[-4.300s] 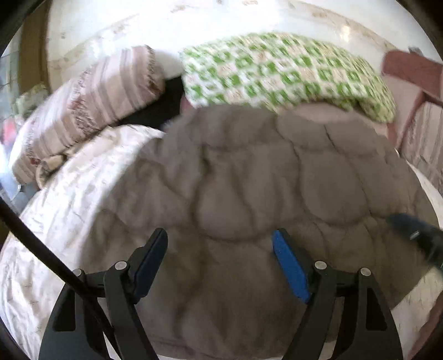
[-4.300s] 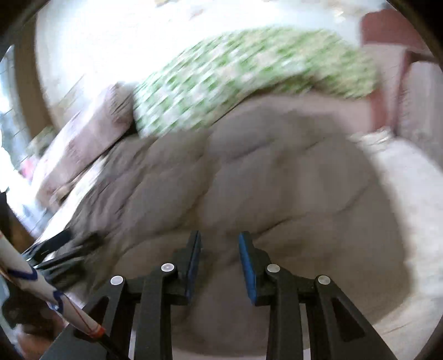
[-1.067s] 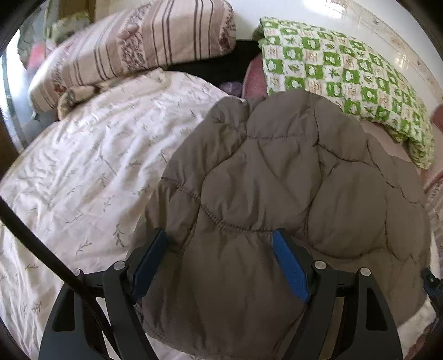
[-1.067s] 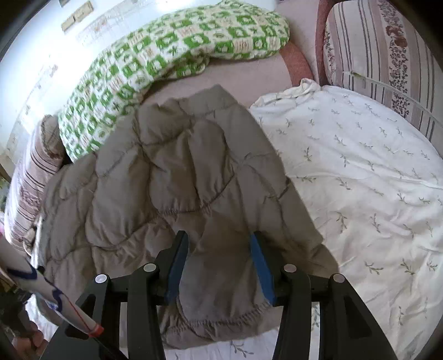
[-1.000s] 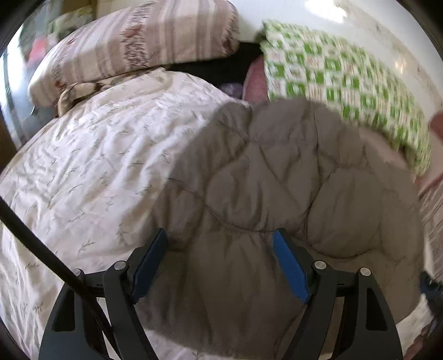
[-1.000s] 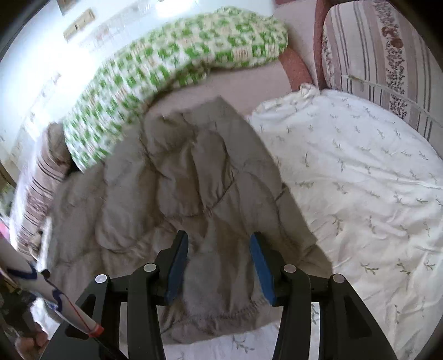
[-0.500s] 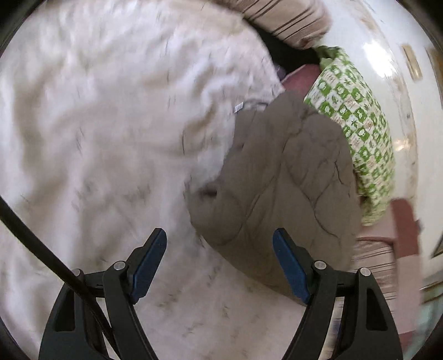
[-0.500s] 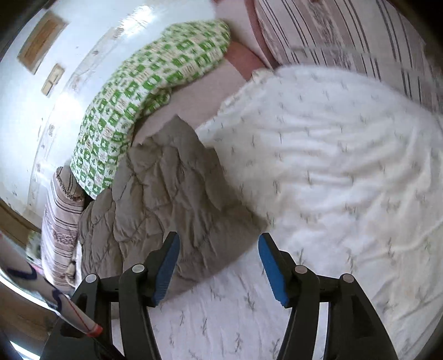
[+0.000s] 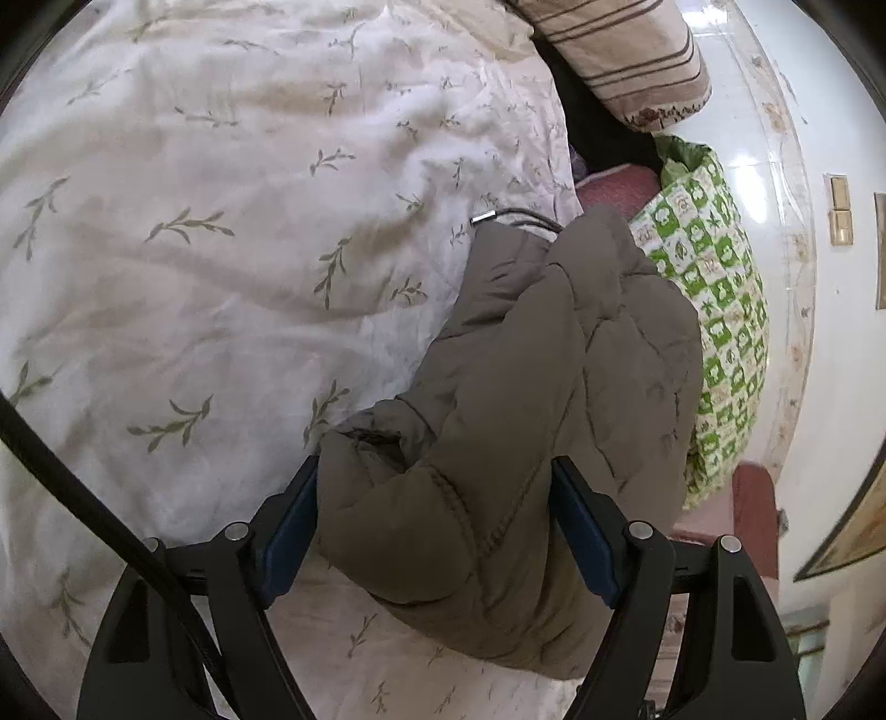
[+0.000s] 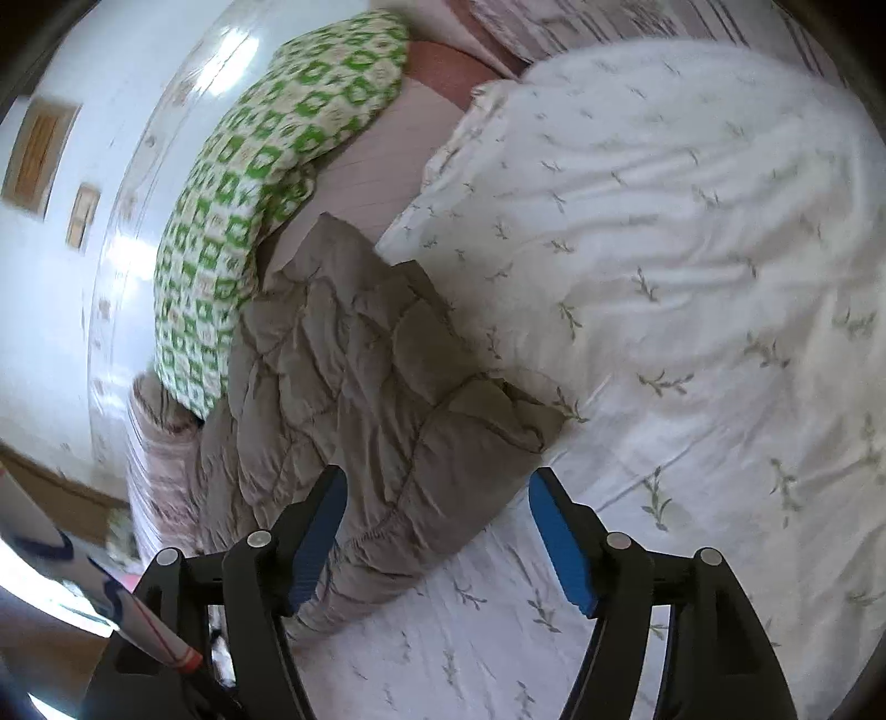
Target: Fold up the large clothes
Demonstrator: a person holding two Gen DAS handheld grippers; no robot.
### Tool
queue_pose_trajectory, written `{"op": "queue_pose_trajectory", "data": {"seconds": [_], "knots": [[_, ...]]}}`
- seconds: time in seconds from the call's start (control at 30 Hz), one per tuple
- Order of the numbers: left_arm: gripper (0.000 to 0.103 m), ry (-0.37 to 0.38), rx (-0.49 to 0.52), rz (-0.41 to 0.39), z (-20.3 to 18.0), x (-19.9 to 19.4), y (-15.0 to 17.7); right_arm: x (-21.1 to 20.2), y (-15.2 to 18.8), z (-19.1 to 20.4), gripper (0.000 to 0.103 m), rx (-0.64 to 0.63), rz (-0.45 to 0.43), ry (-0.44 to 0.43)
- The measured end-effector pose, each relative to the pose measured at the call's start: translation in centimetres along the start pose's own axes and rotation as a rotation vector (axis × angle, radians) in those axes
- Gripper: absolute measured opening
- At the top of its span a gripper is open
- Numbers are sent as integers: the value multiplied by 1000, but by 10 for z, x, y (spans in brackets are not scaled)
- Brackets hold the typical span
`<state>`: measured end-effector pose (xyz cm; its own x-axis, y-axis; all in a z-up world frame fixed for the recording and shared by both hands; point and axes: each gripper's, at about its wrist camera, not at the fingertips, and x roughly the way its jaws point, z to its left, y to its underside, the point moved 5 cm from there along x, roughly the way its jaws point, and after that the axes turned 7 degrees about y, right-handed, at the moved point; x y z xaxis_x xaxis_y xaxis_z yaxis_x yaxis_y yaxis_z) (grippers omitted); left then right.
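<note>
My right gripper (image 10: pixel 434 531) has just been opening its jaws; they now stand wide, with a corner of the quilted brown jacket (image 10: pixel 382 387) lying loose in the gap at the lower middle of that frame, neither blue pad pressing on it. A second ago those jaws were narrower and set closely around the jacket's hem. I read that as a release.

My left gripper (image 9: pixel 434 526) has its jaws just as wide as before. A padded bulge of the jacket (image 9: pixel 554 399) fills the space between the blue pads and brushes both edges, but I can't tell whether they actually pinch it; it looks draped rather than clamped.

Further out, both views have rolled: the jacket now runs as a narrow folded bundle toward the frame's centre, lying on the white leaf-print bedspread (image 9: pixel 221 249), its far side against the green checked pillow (image 9: pixel 714 310) at right, with the striped pillow (image 9: pixel 626 50) at the upper edge. A second ago it spread broader.

I judge one fold laid down and let go; regripping comes next.
</note>
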<state>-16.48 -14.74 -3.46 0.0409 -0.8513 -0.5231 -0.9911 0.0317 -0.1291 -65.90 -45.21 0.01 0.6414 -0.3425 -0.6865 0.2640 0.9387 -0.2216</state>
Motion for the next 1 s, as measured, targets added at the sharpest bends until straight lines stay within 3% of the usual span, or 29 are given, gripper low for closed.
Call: {"op": "queue_pose_trajectory", "data": {"seconds": [0.17,0.33,0.37,0.4,0.43,0.53,0.67,0.77,1.0], "knots": [[62,-77,95,-40,-13,-1,1,18,-3,-11,74,108,15,-29],[61,-114,141,-54,-15,-1,1,45,-9,-13,80,127,14,-8],[61,-122,152,-57,-16,0,1,52,-10,-13,80,123,15,-4],[61,-133,166,-60,-17,0,1,56,-11,-12,73,116,12,-2],[60,-149,187,-67,-19,0,2,57,-11,-10,56,99,6,8],[53,-219,295,-103,-33,-2,7,48,-10,14,33,-60,-47,87],[44,-329,468,-183,-59,-5,18,29,0,47,27,-277,-169,211],[40,-352,534,-219,-74,-14,25,18,9,65,26,-405,-230,271],[38,-313,581,-240,-96,-49,41,-25,22,83,26,-510,-276,219]]}}
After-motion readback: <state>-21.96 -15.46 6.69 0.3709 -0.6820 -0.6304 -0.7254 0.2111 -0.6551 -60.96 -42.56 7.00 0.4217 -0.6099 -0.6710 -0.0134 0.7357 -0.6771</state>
